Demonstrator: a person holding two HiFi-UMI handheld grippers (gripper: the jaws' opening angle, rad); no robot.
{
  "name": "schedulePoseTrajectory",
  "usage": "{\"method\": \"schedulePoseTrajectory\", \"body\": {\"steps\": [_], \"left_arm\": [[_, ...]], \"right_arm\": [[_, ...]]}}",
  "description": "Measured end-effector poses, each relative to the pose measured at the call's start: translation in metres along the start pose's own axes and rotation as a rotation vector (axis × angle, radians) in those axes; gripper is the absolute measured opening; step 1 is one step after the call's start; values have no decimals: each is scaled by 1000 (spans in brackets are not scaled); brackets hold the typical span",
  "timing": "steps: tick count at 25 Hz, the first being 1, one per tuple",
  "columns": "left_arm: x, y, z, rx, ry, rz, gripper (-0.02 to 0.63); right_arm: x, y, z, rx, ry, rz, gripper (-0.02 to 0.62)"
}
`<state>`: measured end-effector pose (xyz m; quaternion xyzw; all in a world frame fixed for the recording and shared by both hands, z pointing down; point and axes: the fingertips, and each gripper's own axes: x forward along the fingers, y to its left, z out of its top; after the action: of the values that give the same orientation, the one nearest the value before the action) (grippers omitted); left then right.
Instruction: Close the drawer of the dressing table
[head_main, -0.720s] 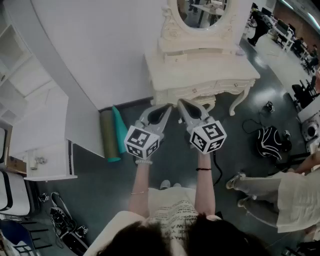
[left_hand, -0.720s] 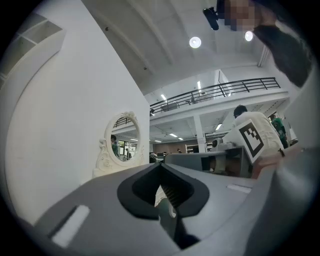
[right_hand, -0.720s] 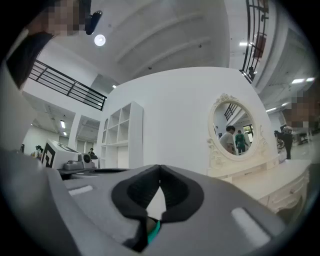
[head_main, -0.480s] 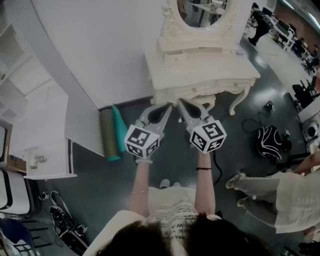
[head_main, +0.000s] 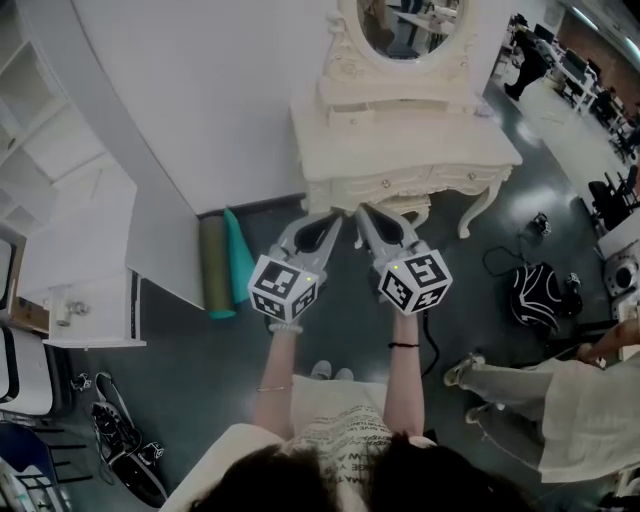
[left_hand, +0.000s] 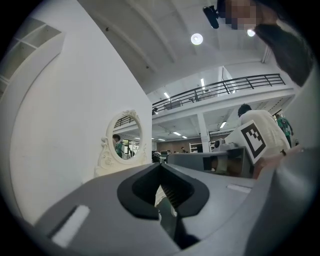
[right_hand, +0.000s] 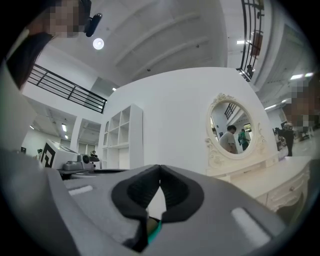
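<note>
Head view shows left gripper (head_main: 333, 217) and right gripper (head_main: 361, 209), both with jaws closed, before the dressing table (head_main: 400, 140)

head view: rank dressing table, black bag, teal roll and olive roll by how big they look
1. dressing table
2. black bag, only slightly ahead
3. olive roll and teal roll: too alike to rank

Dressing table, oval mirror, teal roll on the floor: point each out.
dressing table (head_main: 400, 140), head view, bare tabletop
oval mirror (head_main: 405, 25), head view, the glass
teal roll (head_main: 238, 262), head view, mid-length of its side
</note>
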<state>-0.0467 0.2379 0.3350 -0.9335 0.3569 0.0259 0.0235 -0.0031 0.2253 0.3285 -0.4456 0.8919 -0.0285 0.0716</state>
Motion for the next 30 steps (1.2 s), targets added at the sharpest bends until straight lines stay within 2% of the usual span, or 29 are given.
{"method": "schedulePoseTrajectory", "body": {"steps": [3,8,14,30], "left_arm": [[-1,-3,-5,-12,-2,24,-2],[9,-6,-9,-14,5,33,-2],[26,-2,-11,-5,15,31,-2],[98,61,-21,-25,9,-8,-2]], "right_arm": [[-5,-2,-5,1,15,8,3],[-9,-13,-11,-69,61,-11,3],[-4,-31,-11,-63,57,-17,3],[65,-90,-17,-54,64,-28,3]]}}
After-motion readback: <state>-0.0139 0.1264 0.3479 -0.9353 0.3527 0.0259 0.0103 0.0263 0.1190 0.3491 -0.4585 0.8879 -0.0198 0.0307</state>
